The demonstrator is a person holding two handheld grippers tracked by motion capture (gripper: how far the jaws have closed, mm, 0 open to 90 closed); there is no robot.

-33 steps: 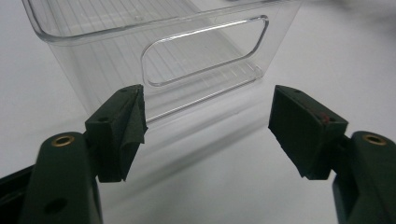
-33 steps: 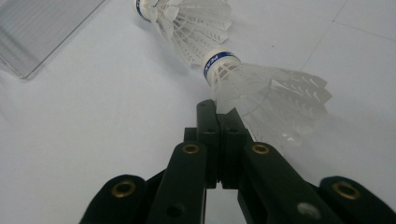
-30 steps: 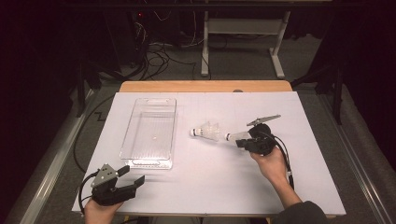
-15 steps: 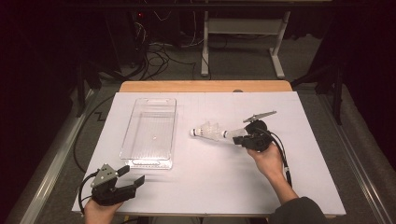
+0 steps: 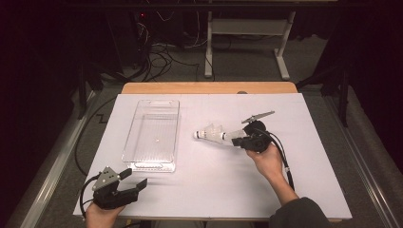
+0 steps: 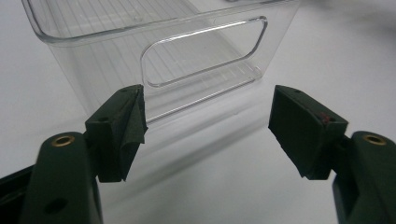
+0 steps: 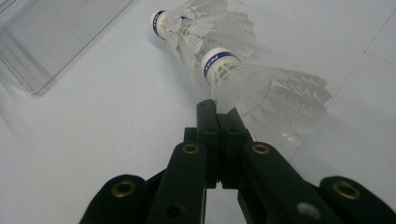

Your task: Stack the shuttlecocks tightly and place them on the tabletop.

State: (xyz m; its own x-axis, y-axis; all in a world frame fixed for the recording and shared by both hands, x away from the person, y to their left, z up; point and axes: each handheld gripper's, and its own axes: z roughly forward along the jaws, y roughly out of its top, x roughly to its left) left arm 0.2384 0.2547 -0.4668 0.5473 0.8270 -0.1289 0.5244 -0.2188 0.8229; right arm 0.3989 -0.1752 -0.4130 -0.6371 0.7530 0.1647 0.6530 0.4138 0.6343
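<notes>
White sheeting covers the table (image 5: 204, 190), smooth and matte, with a wooden edge at the far side and tangled cables on the dark floor beyond. Over at the near left corner, the left gripper (image 5: 135, 180) sits low in the person's hand, its black jaws spread wide with nothing between them, pointing at the clear plastic bin (image 5: 153, 135). That bin is a long ribbed rectangle, glossy, with a rounded slot handle in its near end wall. Moving right, two feathered shuttlecocks (image 5: 216, 134) lie nested on the sheet at mid-table, white cork tips banded in blue, frilly skirts flaring. Right beside them, the right gripper (image 5: 236, 140) has its jaws pressed fully together, pinching the edge of the nearer shuttlecock's feather skirt.
</notes>
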